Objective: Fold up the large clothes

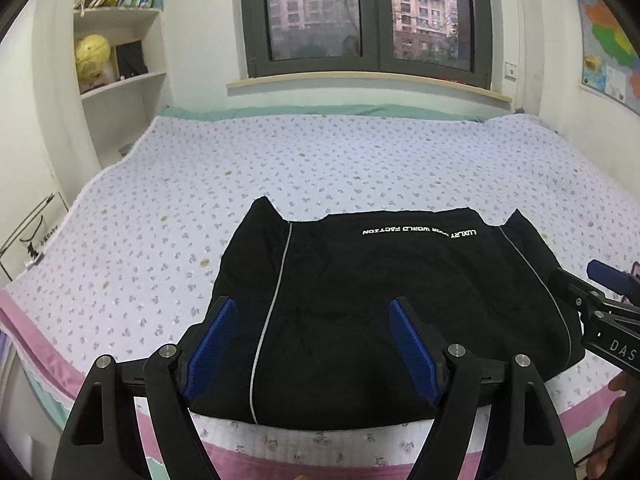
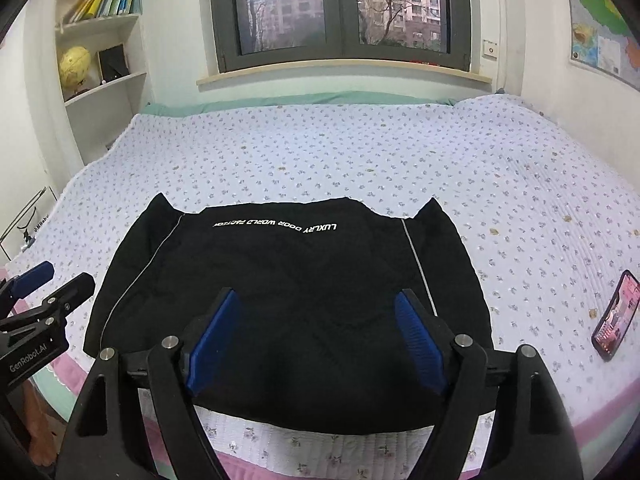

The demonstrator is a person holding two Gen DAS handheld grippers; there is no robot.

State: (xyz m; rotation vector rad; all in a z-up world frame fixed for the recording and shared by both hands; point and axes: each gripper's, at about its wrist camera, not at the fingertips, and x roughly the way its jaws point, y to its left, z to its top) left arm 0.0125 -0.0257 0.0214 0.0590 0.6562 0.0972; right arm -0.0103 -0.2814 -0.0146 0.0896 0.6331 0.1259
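A black garment (image 1: 380,300) with white lettering and thin grey piping lies folded flat on the bed, near its front edge; it also shows in the right wrist view (image 2: 288,300). My left gripper (image 1: 312,344) is open and empty, hovering over the garment's near left part. My right gripper (image 2: 316,340) is open and empty over the garment's near right part. The right gripper also shows at the right edge of the left wrist view (image 1: 600,300). The left gripper shows at the left edge of the right wrist view (image 2: 40,300).
The bed (image 1: 320,160) has a white floral quilt with a pink border. A phone (image 2: 616,316) lies on the quilt to the right of the garment. A bookshelf (image 1: 120,40) stands at the back left, a window (image 1: 368,16) behind the bed.
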